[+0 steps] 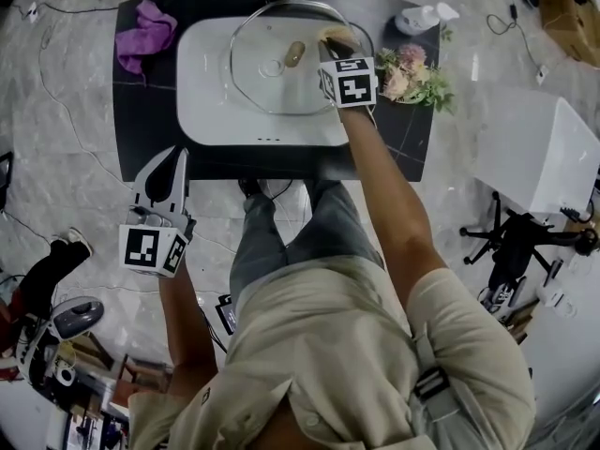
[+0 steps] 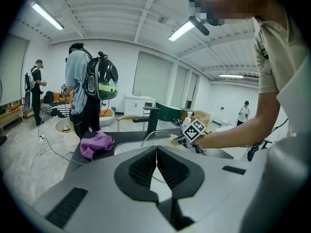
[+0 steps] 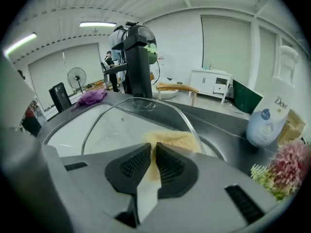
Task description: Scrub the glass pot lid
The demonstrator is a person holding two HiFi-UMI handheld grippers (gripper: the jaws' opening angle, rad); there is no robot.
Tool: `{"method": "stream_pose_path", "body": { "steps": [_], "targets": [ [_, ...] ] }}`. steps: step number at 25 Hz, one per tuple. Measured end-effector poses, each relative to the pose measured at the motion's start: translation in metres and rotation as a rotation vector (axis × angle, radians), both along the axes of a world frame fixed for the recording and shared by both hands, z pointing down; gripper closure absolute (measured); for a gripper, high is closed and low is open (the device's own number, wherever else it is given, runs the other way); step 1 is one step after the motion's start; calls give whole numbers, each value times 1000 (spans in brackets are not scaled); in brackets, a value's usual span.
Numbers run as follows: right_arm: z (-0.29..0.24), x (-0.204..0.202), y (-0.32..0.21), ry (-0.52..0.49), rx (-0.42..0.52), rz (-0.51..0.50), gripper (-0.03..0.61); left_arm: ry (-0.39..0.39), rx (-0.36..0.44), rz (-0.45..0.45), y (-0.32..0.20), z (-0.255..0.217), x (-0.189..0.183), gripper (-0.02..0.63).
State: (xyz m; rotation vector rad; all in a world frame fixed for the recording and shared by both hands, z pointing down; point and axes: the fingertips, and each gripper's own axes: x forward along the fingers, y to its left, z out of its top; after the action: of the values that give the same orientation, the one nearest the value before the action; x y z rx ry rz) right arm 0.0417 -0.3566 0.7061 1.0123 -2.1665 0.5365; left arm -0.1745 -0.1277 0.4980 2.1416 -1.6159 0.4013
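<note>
Head view: dark surface [image 1: 131, 111] carries white sink basin [image 1: 202, 111] | glass pot lid [image 1: 258, 82] lies in basin | yellow sponge [image 3: 171, 140] pinched in right tool [image 3: 153, 149], resting at lid's rim | left tool [image 2: 156, 152] closed on nothing, held off the surface | lid judged stiff, fragile, slippery: steady it by the rim.

The glass lid [image 1: 253, 36] spanned the sink [image 1: 202, 111]. The faucet [image 3: 138, 57] blocked the rear, and the bottle [image 1: 422, 17] and flowers [image 1: 412, 75] blocked the right. The front lay open.
</note>
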Motion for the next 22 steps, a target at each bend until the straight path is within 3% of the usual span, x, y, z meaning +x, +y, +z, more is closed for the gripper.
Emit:
{"method": "stream_pose_path", "body": {
  "steps": [15, 22],
  "targets": [
    [8, -7, 2, 18, -12, 8, 534, 1, 8, -27, 15, 1, -13, 594],
    [30, -106, 36, -26, -103, -159, 534, 11, -6, -45, 27, 10, -19, 595]
  ]
}}
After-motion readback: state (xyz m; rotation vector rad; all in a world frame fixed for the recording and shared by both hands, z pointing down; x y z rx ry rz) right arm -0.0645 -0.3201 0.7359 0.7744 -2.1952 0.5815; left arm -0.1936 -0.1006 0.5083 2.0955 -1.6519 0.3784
